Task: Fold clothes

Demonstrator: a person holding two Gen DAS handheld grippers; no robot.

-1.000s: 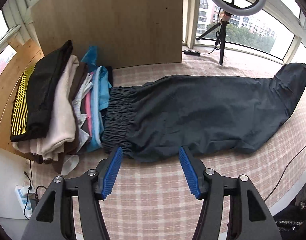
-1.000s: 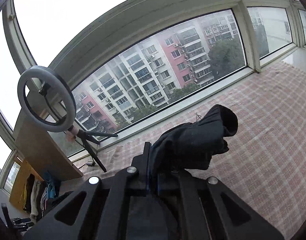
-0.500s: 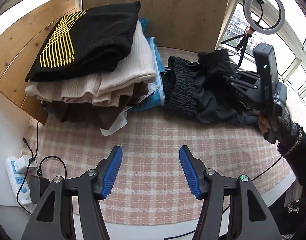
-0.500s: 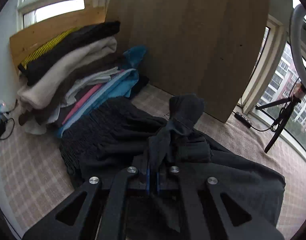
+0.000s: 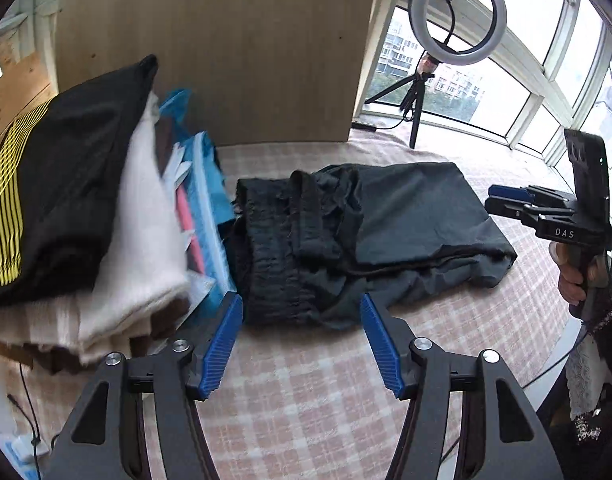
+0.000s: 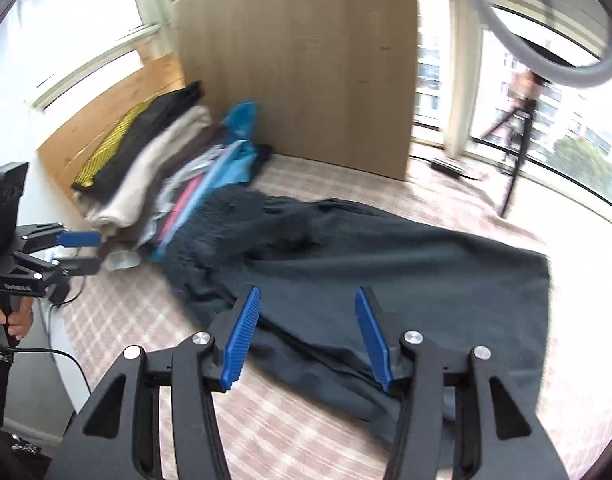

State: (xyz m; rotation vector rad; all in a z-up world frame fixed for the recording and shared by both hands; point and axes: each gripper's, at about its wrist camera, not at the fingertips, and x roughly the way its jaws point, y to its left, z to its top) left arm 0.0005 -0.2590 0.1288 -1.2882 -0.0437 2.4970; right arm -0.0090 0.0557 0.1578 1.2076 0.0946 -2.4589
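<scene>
The dark pants [image 5: 385, 224] lie folded in half on the checked cloth [image 5: 306, 392], just right of the pile of clothes [image 5: 86, 220]. The left gripper [image 5: 300, 340] and the right gripper [image 6: 306, 332] are both opening, with nothing between the blue pads. Next, I think, smooth the bumpy waist end, then fold again with edges lined up.

Both wrist views look steeply down (from opposite sides) at the dark trousers [image 5: 369, 236]
</scene>
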